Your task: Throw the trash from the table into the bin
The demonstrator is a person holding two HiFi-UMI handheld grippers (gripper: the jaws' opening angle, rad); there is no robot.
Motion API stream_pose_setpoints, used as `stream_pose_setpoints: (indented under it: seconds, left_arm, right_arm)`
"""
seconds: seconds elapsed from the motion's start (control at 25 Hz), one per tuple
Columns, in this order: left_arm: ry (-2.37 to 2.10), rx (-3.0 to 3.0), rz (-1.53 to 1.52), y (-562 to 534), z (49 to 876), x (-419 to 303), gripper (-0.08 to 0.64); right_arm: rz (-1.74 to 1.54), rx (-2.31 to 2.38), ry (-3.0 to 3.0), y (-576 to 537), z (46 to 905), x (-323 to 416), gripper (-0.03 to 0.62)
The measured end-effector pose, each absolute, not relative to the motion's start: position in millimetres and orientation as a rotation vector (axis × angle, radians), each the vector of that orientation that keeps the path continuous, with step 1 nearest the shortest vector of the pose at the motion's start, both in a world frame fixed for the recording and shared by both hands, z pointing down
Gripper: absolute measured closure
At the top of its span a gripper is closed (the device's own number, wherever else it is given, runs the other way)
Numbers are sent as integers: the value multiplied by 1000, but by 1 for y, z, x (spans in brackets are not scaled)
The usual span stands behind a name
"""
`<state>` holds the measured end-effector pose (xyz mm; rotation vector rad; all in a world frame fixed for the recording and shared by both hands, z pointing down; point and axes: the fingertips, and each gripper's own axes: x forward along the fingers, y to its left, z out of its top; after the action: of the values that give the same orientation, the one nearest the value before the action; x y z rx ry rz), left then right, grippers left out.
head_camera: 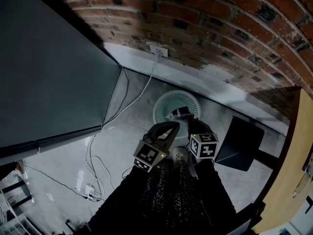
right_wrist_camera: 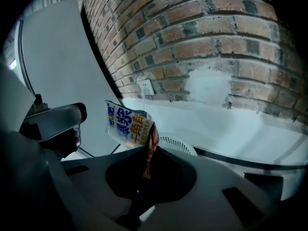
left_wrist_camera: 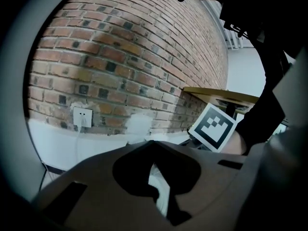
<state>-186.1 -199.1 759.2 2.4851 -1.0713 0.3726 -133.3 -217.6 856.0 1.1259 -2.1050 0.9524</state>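
Wrapper (right_wrist_camera: 126, 124), one, pinched in right tool (right_wrist_camera: 147, 153) above one bin (head_camera: 164, 102); left tool (left_wrist_camera: 153, 143) closed.

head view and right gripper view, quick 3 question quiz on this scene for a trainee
1. True or false: the right tongs are shut on a blue-and-orange printed plastic wrapper.
2. Where does the round white slatted plastic bin stand? A on a table; B on the grey floor by the red brick wall; C on a shelf.
3. Fill in: the white cable runs up to a white wall ____.
Key: 1 true; 2 B; 3 socket.
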Motion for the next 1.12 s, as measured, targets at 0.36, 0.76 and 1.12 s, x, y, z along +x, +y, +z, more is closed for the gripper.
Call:
stream_pose_setpoints:
  seconds: [0.36,0.76,1.12]
  left_arm:
    - [-1073,2470,378,-204,779,-186,555]
    - [-1062,2469,397,-204,779,-182,555]
    - [-1075,2465,389,-204,770,-191,555]
  right_arm:
    - [954,1118,-2112,-219,876,-136,566]
    - [944,1018,-2156,-218,879,-150,500]
    - [896,1080,-2070,-221,884,-139,348]
